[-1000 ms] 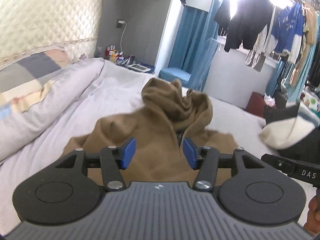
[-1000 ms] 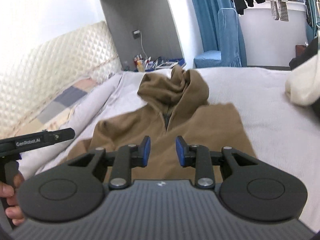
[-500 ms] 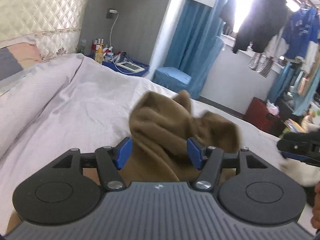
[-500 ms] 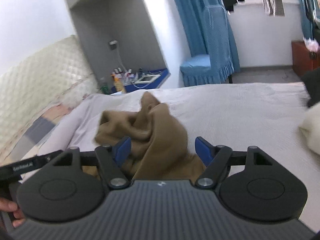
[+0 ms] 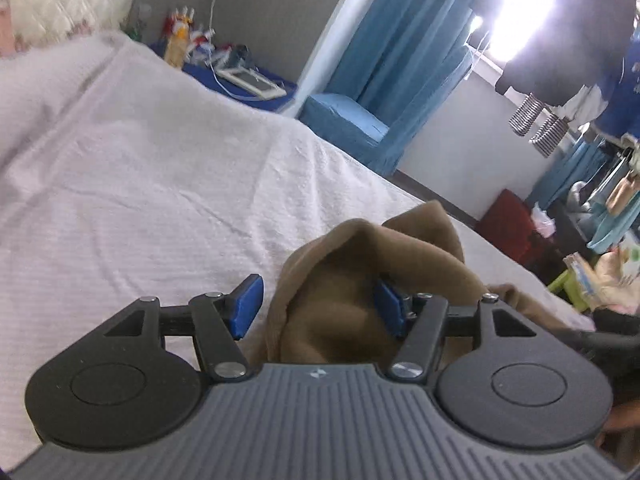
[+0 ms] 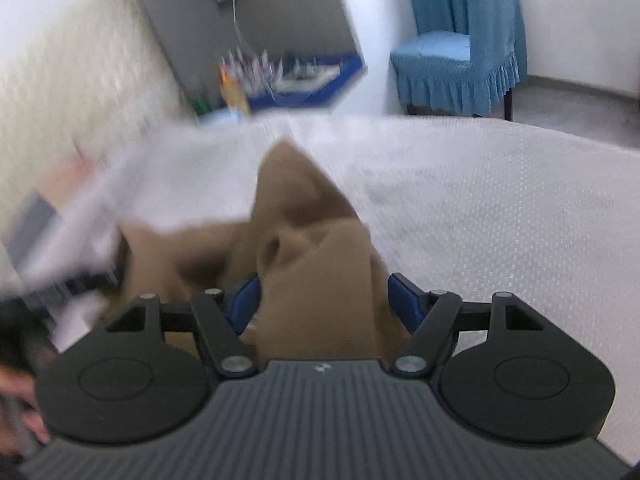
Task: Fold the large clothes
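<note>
Two grippers, left gripper (image 5: 316, 306) and right gripper (image 6: 325, 302), have jaws just closing around the brown hoodie (image 5: 360, 280). Whether they pinch it, I cannot tell. It bunches above the white bed (image 5: 140, 184), likely for folding.

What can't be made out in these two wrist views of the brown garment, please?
- Right wrist view: whether the right gripper, jaws just closing slightly, pinches the brown garment; cloth covers its pads.
- Left wrist view: the garment's lower part, behind the left gripper, jaws also just closing; cloth between them.
- Right wrist view: bedside clutter, motion-blurred.
</note>
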A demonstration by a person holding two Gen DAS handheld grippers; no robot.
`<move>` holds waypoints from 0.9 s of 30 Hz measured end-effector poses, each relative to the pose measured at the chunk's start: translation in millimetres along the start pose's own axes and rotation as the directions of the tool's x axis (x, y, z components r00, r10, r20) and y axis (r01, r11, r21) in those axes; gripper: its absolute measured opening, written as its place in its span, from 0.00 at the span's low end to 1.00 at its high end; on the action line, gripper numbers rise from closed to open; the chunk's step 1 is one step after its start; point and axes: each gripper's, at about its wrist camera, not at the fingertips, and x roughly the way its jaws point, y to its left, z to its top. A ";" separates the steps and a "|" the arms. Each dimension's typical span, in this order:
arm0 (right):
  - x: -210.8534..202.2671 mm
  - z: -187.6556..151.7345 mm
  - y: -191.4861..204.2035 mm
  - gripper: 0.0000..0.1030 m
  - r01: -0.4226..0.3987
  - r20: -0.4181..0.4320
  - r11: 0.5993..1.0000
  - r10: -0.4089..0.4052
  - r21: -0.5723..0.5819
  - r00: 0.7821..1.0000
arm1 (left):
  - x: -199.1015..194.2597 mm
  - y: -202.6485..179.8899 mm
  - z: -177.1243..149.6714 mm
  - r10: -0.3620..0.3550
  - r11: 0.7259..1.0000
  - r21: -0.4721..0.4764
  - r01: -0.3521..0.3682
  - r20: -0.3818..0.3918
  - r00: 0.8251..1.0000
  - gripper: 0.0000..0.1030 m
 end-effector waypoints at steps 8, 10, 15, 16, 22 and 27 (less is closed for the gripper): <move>-17.0 -2.6 18.2 0.21 0.017 0.009 0.997 -0.017 -0.072 1.000 | -20.1 -11.2 14.3 -0.041 0.999 -0.028 0.040 -0.006 0.999 0.21; -31.5 -0.2 17.3 0.19 0.014 0.043 0.999 -0.012 -0.050 0.999 | -42.2 -14.3 16.1 -0.054 0.998 -0.030 0.054 0.018 0.998 0.21; -80.0 -2.3 37.1 0.16 0.004 0.159 0.996 0.011 -0.091 0.987 | -113.3 -29.5 14.5 -0.070 0.997 -0.015 0.072 0.087 0.994 0.20; -93.7 -5.4 42.9 0.15 0.006 0.190 0.993 0.016 -0.114 0.982 | -130.1 -31.9 12.8 -0.077 0.997 -0.011 0.078 0.106 0.991 0.20; -187.8 -34.5 74.4 0.14 -0.007 0.348 0.983 0.072 -0.184 0.935 | -249.2 -44.3 -14.0 -0.099 0.994 -0.014 0.105 0.214 0.972 0.19; -263.1 -75.9 96.4 0.14 -0.022 0.433 0.979 0.111 -0.205 0.894 | -347.6 -55.7 -63.4 -0.107 0.991 -0.046 0.125 0.289 0.951 0.18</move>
